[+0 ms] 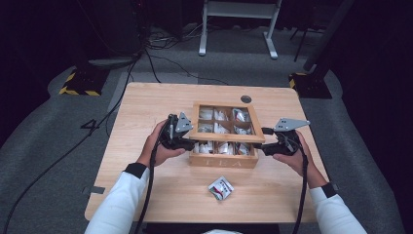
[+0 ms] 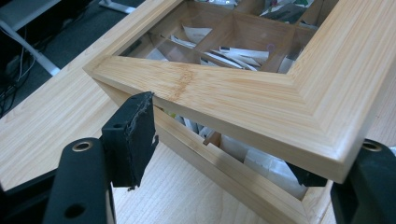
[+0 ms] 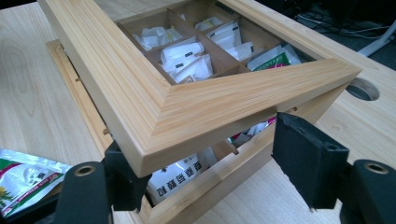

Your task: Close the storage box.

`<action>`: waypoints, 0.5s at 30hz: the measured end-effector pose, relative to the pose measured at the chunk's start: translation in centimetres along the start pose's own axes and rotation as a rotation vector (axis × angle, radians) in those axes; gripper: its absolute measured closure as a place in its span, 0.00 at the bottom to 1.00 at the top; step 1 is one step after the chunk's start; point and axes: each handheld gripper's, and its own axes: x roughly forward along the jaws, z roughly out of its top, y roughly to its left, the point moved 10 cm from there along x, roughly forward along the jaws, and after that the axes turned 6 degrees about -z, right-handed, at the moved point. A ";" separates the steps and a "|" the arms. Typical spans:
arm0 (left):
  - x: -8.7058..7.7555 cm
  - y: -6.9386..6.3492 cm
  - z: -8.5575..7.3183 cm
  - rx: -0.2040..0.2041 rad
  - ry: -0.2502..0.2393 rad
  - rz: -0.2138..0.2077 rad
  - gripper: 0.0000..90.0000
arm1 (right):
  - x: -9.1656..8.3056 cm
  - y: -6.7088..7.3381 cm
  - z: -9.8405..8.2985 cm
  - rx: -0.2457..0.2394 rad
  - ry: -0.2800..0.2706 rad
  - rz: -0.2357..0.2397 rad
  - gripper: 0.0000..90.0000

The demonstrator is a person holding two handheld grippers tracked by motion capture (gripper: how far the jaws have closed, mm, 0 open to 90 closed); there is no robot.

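Observation:
A wooden tea box (image 1: pixel 223 161) stands mid-table, its compartments full of tea packets. Its glass-windowed lid (image 1: pixel 228 138) is tilted up at the front, leaving a gap above the base. My left gripper (image 1: pixel 181 139) is at the lid's front left corner. In the left gripper view its jaws (image 2: pixel 219 144) stand apart in that gap, the lid frame (image 2: pixel 243 100) lying on top of the pads (image 2: pixel 133 135). My right gripper (image 1: pixel 265 146) is at the front right corner. Its jaws (image 3: pixel 205 149) also stand open under the lid (image 3: pixel 154 112), one pad (image 3: pixel 303 156) beside the base wall.
A loose tea packet (image 1: pixel 220 188) lies on the table in front of the box, also at the left of the right gripper view as the packet (image 3: pixel 23 179). A round cable hole (image 1: pixel 246 99) sits behind the box. Floor cables and a stand's feet lie beyond the table.

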 end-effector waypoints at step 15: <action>0.6 -0.6 -1.3 0.015 0.044 -0.012 0.34 | 0.3 0.9 -1.0 -0.011 0.031 0.012 0.27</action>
